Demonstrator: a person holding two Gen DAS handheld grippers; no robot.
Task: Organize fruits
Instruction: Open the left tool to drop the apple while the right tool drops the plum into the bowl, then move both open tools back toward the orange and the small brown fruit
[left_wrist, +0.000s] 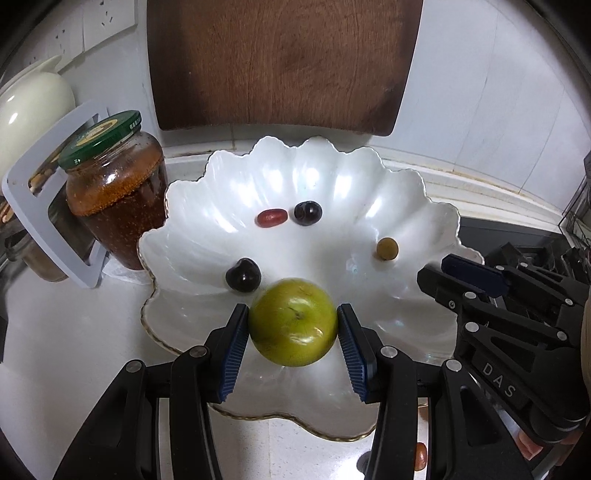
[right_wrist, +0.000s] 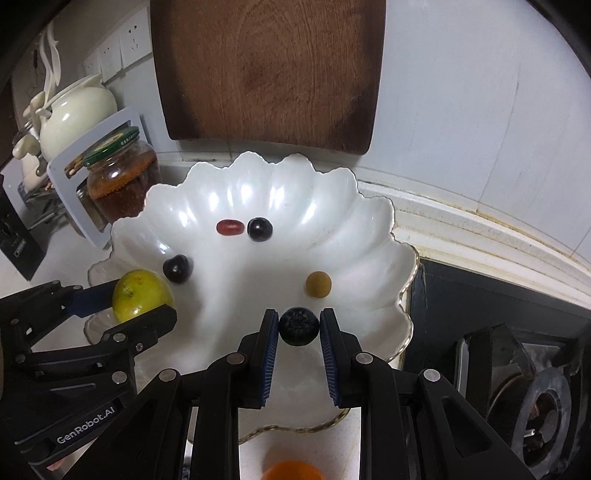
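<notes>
Green fruit (left_wrist: 293, 322): one, apple-like, clamped between the pads of the left gripper (left_wrist: 293, 325) and held over the near-left rim of the dish.
Dark wrinkled fruit (right_wrist: 298, 326): one, pinched between the pads of the right gripper (right_wrist: 298, 328), above the near part of the dish floor.
Scalloped white dish (left_wrist: 406, 192): one, on the pale counter in front of the upright wooden board (left_wrist: 280, 62); it serves as the collecting place.
Dark round fruits in dish: two, one near the left wall (left_wrist: 243, 275), one toward the back (left_wrist: 308, 213).
Red oblong fruit (left_wrist: 272, 217): one, just beside the rear dark fruit; whether they touch cannot be told.
Tan round fruit (left_wrist: 387, 249): one, alone on the right side of the dish.
Fruit outside dish: an orange one (right_wrist: 291, 470), partly in view on the counter nearer than the rim; a small reddish one (left_wrist: 420, 456) beside the left gripper's frame.
Step in hand: judged as delivery, both grippers loaded and poised over the dish.
Next move: likely lowering each fruit onto bare floor, clear of those already lying there, then parting the jaws gently, since round fruit may roll on the sloped wall.
Surroundings: one green-lidded jar (left_wrist: 114, 192) just left of the dish; one cream teapot (right_wrist: 75, 110) behind it.
</notes>
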